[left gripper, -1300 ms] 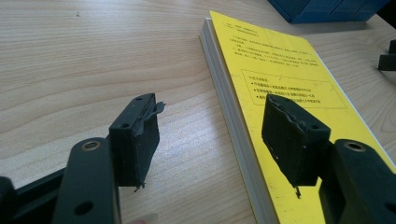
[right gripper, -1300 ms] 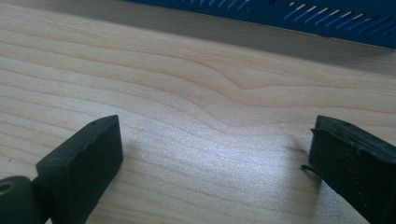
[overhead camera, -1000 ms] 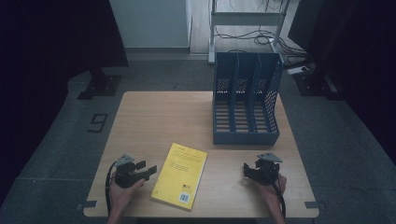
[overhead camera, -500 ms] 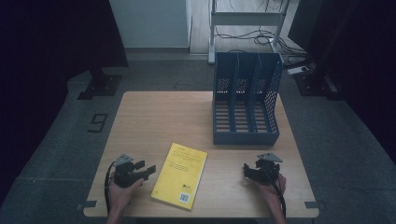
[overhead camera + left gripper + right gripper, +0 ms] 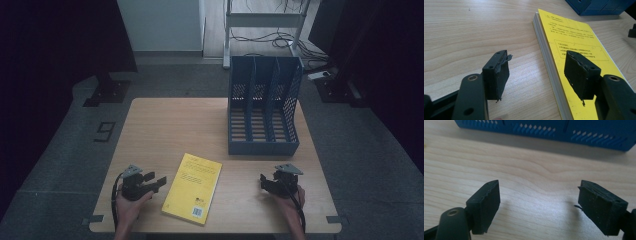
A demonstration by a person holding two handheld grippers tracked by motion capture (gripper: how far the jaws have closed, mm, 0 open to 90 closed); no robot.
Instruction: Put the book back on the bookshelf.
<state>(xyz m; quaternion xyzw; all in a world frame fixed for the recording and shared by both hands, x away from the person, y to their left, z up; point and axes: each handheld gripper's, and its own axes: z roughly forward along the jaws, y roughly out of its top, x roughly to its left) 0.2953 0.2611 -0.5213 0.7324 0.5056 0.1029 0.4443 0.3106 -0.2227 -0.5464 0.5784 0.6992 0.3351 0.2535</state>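
Observation:
A yellow book [image 5: 193, 188] lies flat on the wooden table [image 5: 170, 125] near the front edge, between my two grippers. My left gripper [image 5: 159, 181] rests on the table just left of the book and points at it. In the left gripper view its jaws [image 5: 539, 56] stand open, the right one over the book's [image 5: 579, 50] cover, not touching. My right gripper [image 5: 264, 179] sits right of the book, open. In the right gripper view its jaws [image 5: 539, 185] have just been closing a little, with only bare table between them.
A blue three-slot file rack [image 5: 263, 112] stands at the back right of the table, its open front toward me; its base shows in the right gripper view [image 5: 544, 128]. Bare wood spans the table's left and middle. Dark floor surrounds the table.

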